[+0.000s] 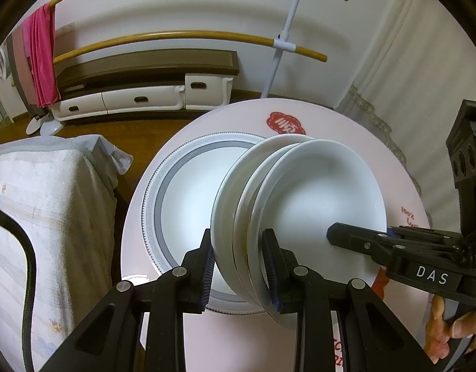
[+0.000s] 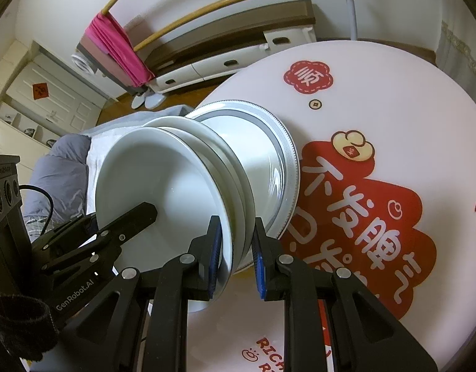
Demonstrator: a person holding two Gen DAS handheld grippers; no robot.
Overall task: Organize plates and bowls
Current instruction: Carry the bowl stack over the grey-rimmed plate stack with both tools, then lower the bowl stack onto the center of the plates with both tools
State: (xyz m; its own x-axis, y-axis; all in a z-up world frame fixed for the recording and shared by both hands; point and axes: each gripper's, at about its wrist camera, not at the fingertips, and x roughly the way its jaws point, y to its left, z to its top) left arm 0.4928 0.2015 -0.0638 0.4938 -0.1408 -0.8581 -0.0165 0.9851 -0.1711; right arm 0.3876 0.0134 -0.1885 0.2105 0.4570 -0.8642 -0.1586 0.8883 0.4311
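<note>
Stack of white plates (image 1: pixel 300 204) held tilted on edge above grey-rimmed plate (image 1: pixel 175 192) on tabletop (image 2: pixel 377 93). Left gripper (image 1: pixel 241 266) and right gripper (image 2: pixel 236 254) both clamped narrow on opposite rims, probably sharing weight for lowering together.

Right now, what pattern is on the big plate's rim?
A grey band with a Greek-key border on white; clearest in the left wrist view.
</note>
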